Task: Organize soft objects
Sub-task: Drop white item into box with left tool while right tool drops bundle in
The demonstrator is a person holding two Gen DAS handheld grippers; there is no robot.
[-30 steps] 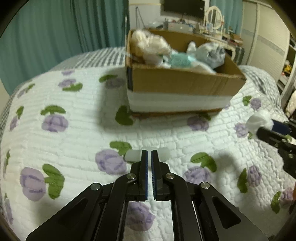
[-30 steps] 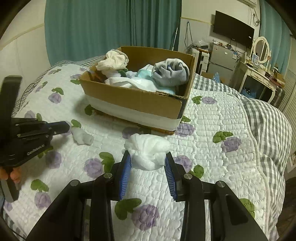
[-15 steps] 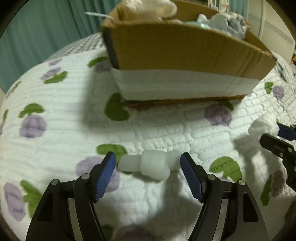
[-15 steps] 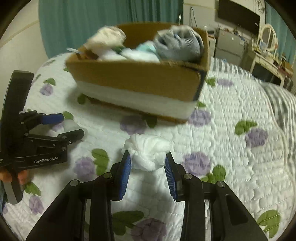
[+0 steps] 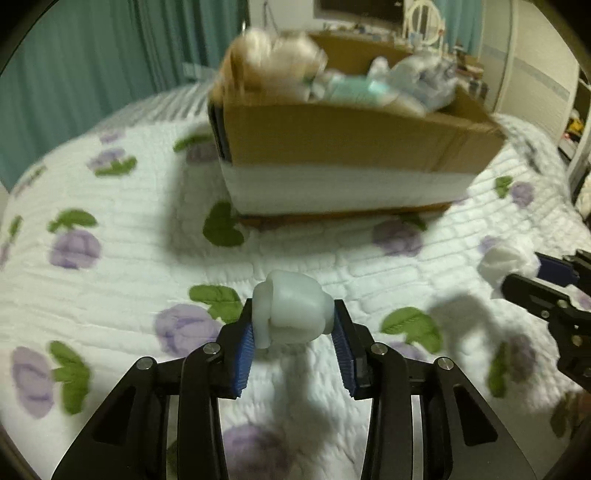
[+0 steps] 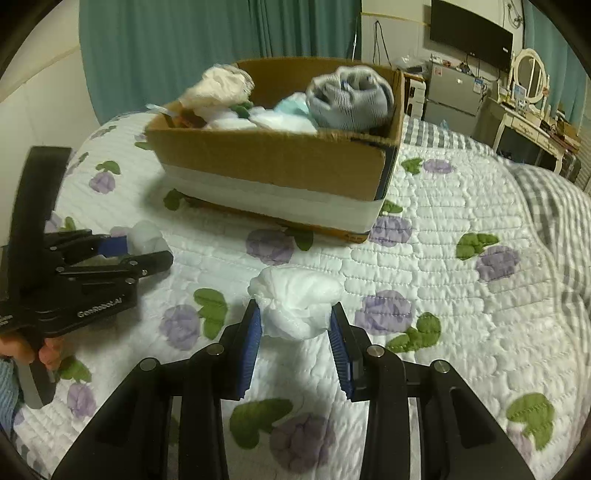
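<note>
My left gripper (image 5: pixel 293 325) is shut on a pale white rolled sock (image 5: pixel 291 310) and holds it just above the quilt; it also shows in the right wrist view (image 6: pixel 147 236). My right gripper (image 6: pixel 295 325) is shut on a crumpled white cloth bundle (image 6: pixel 295 299), lifted over the quilt; the bundle shows in the left wrist view (image 5: pixel 508 258). A cardboard box (image 6: pixel 280 162) stands ahead on the bed, filled with soft items, among them a grey rolled sock (image 6: pixel 351 98) and a cream cloth (image 6: pixel 218 86). The box also shows in the left wrist view (image 5: pixel 351 136).
The bed is covered by a white quilt with purple flowers (image 6: pixel 461 295) and a grey checked blanket (image 6: pixel 554 206) at the right. Teal curtains (image 6: pixel 203 44) hang behind. A dresser with a mirror (image 6: pixel 530 79) and a TV (image 6: pixel 471 35) stand at the far right.
My left gripper closed from open onto the white sock and lifted it off the quilt. My right gripper kept hold of the white cloth bundle and rose a little.
</note>
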